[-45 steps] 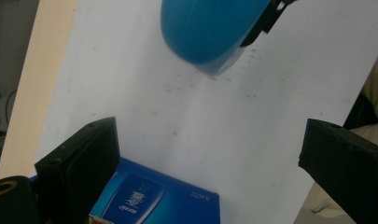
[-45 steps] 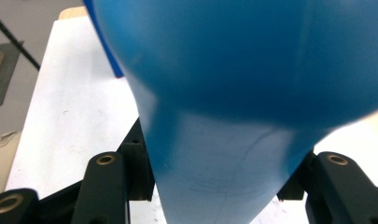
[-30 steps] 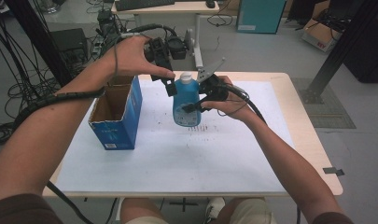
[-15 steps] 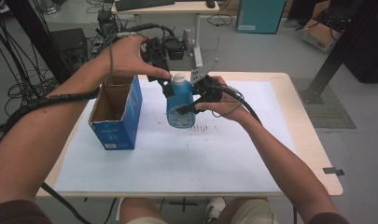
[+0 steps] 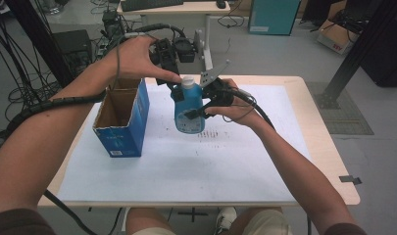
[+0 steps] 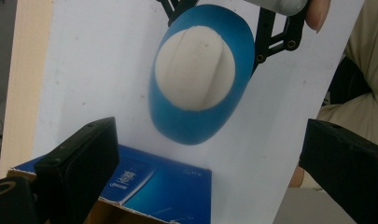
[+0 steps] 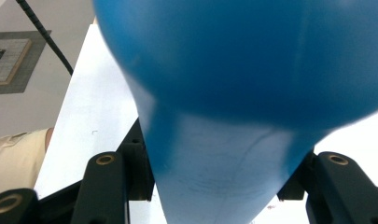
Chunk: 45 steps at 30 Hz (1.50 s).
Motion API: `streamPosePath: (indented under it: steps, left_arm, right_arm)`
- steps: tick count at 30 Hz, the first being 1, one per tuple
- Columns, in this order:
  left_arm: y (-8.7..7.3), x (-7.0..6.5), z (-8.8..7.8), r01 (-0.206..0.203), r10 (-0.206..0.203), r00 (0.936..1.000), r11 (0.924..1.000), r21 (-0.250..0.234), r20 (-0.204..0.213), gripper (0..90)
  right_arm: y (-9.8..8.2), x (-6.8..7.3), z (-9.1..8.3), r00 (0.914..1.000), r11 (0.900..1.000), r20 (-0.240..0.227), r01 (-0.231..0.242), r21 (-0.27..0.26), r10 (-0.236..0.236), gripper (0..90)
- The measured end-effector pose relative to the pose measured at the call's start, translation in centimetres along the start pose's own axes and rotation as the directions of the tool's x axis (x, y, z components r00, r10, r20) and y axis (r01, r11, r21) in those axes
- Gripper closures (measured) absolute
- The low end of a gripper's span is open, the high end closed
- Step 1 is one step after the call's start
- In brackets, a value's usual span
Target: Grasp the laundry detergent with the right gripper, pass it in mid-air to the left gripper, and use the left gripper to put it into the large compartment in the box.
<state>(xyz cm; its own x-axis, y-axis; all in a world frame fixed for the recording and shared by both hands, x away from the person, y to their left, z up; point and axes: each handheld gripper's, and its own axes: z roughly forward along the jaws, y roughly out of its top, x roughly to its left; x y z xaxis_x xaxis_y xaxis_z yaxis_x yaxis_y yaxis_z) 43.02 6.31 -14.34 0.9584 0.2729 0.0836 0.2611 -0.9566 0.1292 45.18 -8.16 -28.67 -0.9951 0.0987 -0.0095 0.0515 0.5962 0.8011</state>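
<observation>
The right gripper [image 5: 198,111] is clamped on the body of a blue plastic bottle with a white screw cap [image 5: 188,105], holding it upright in the air above the white sheet on the wooden table [image 5: 309,147], just right of an open blue cardboard box [image 5: 122,122]. The left gripper [image 5: 172,84] hangs at the cap with its jaws spread wide and nothing between them. By my reading the bottle is out and secured, while the cap is not yet gripped; unscrewing looks like what is left. The box carries white print too small to read, and the bottle's label is unreadable too
</observation>
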Motion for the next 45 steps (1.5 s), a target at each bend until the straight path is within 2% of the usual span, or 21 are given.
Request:
streamPosePath:
  steps: [1,2,3,4,5,7,9,11,12,14,19,20,21,23,24,25,26,27,34,36,45]
  left_arm:
    - [0.0,0.1,-0.1,-0.024,0.024,0.9997,0.9996,0.017,0.000,5.1]
    - [0.0,0.1,-0.1,-0.024,0.024,0.9997,0.9996,0.017,0.000,5.2]
    - [-0.1,0.0,0.0,0.002,-0.002,1.0000,1.0000,-0.005,-0.001,5.2]
    - [-0.1,0.2,-0.2,-0.034,0.034,0.9994,0.9992,0.022,-0.003,5.1]
    - [-0.3,0.0,0.0,0.002,-0.002,1.0000,1.0000,-0.009,0.001,5.1]
    - [-0.3,-0.1,0.1,0.001,-0.001,1.0000,1.0000,-0.008,0.005,5.1]
    - [-0.4,0.1,0.0,-0.035,0.035,0.9994,0.9992,0.017,0.004,5.2]
    - [-0.4,0.1,0.0,-0.032,0.032,0.9995,0.9994,0.013,0.003,5.1]
    - [-0.4,0.0,0.2,-0.006,0.006,1.0000,0.9999,-0.010,0.008,5.1]
    - [-0.3,0.1,0.1,-0.032,0.032,0.9995,0.9995,0.007,0.006,5.0]
    - [-0.2,0.0,0.6,-0.014,0.014,0.9997,0.9998,-0.013,0.018,5.0]
    - [-0.2,0.3,0.5,-0.049,0.049,0.9987,0.9987,0.016,0.013,5.0]
    - [-0.3,0.1,0.9,-0.008,0.008,0.9997,0.9999,-0.011,0.021,5.0]
    - [-0.3,0.1,1.1,-0.001,0.001,0.9996,0.9999,-0.013,0.027,5.1]
    - [-0.3,0.4,1.0,-0.042,0.042,0.9988,0.9989,0.021,0.025,5.1]
    - [-0.3,0.5,1.0,-0.043,0.042,0.9987,0.9987,0.027,0.030,5.1]
    - [-0.4,0.4,1.3,-0.004,0.004,0.9996,1.0000,-0.001,0.028,5.1]
    - [-0.4,0.6,1.2,-0.041,0.040,0.9988,0.9988,0.028,0.026,5.0]
    - [-0.2,0.7,1.4,-0.045,0.044,0.9984,0.9990,0.009,0.035,5.0]
    - [-0.1,0.8,1.6,-0.046,0.046,0.9986,0.9988,0.014,0.026,5.0]
    - [0.0,1.1,1.6,-0.046,0.046,0.9987,0.9989,0.007,0.024,5.0]
  right_arm:
    - [0.1,0.1,0.0,1.0000,1.000,-0.001,0.002,-0.002,-0.002,44.4]
    - [0.1,0.1,0.0,1.0000,1.000,-0.001,0.002,-0.002,-0.002,44.4]
    - [0.1,0.1,0.1,1.0000,1.000,-0.001,0.003,-0.001,-0.003,44.4]
    - [0.1,0.1,0.1,1.0000,1.000,0.000,0.006,0.000,-0.006,44.4]
    - [0.2,0.2,0.2,1.0000,1.000,0.000,0.008,0.003,-0.008,44.4]
    - [0.2,0.2,0.3,0.9999,1.000,-0.004,0.015,0.004,-0.015,44.4]
    - [0.4,0.2,0.4,0.9997,1.000,-0.007,0.025,-0.001,-0.025,44.4]
    - [0.5,0.2,0.4,0.9996,1.000,-0.008,0.028,-0.004,-0.029,44.4]
    - [0.6,0.3,0.5,0.9998,1.000,-0.007,0.021,-0.005,-0.021,44.4]
    - [0.6,0.3,0.6,0.9996,1.000,-0.011,0.025,-0.009,-0.026,44.4]
    - [0.8,0.4,0.9,0.9993,1.000,-0.023,0.029,-0.006,-0.029,44.4]
    - [0.8,0.4,0.9,0.9993,1.000,-0.023,0.029,-0.006,-0.029,44.4]
    - [0.8,0.4,1.0,0.9991,0.999,-0.025,0.035,0.000,-0.035,44.4]
    - [0.9,0.4,1.1,0.9990,0.999,-0.026,0.037,0.000,-0.037,44.4]
    - [0.9,0.4,1.1,0.9989,0.999,-0.030,0.035,0.001,-0.035,44.3]
    - [1.0,0.4,1.2,0.9988,0.999,-0.033,0.036,-0.001,-0.036,44.4]
    - [1.0,0.4,1.2,0.9987,0.999,-0.033,0.039,-0.002,-0.039,44.3]
    - [1.1,0.4,1.2,0.9988,0.999,-0.035,0.033,-0.005,-0.033,44.3]
    - [1.5,0.4,1.4,0.9983,0.999,-0.045,0.037,-0.016,-0.037,44.4]
    - [1.6,0.1,1.4,0.9952,0.996,-0.050,0.084,-0.008,-0.084,44.4]
    - [2.1,0.0,1.1,0.9959,0.997,-0.044,0.079,-0.014,-0.079,44.4]
